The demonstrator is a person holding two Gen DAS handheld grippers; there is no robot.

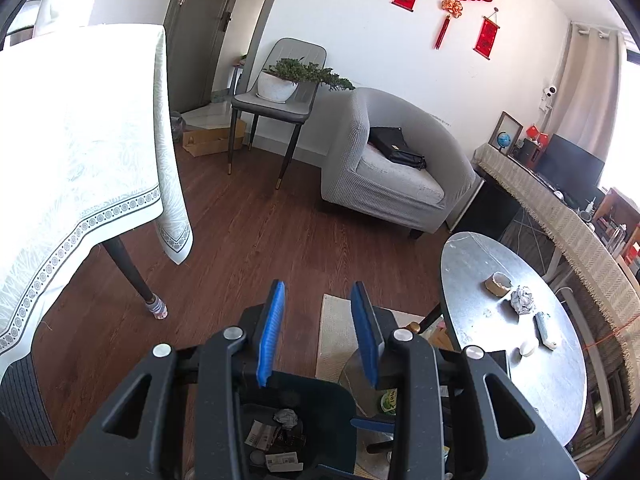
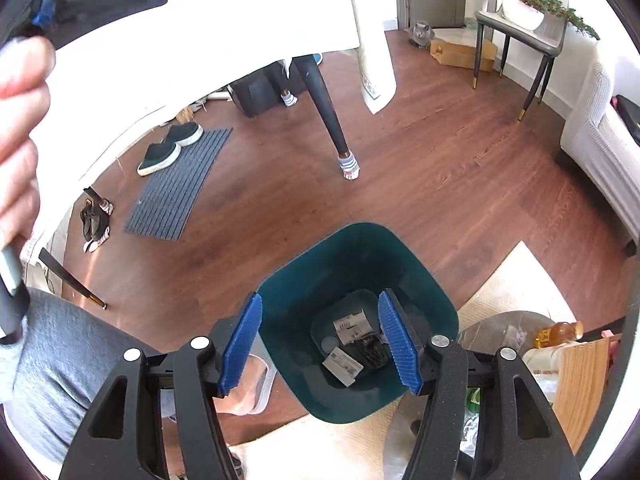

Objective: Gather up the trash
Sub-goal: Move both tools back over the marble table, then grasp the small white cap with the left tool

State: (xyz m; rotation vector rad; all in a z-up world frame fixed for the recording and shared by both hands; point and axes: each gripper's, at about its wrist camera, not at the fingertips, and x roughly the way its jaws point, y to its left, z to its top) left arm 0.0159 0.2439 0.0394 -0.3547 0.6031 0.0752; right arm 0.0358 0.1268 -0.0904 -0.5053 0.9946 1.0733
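A dark teal trash bin (image 2: 424,276) stands on the wood floor with paper scraps (image 2: 347,356) in its bottom. My right gripper (image 2: 320,308) is open and empty, right above the bin's mouth. My left gripper (image 1: 318,292) is open and empty, above the same bin (image 1: 332,404), where a crumpled paper (image 1: 286,417) lies inside. On the round grey table (image 1: 472,264) to the right lie a crumpled paper ball (image 1: 522,300), a brown torn cup piece (image 1: 498,283), a wrapper (image 1: 545,329) and a small white scrap (image 1: 528,348).
A table with a white cloth (image 1: 72,152) stands at left, its leg (image 2: 326,108) near the bin. A grey armchair (image 1: 392,168), a chair with a plant (image 1: 280,80), a cream rug (image 2: 516,284), a grey mat with slippers (image 2: 176,184) and a cat (image 2: 422,34) are around.
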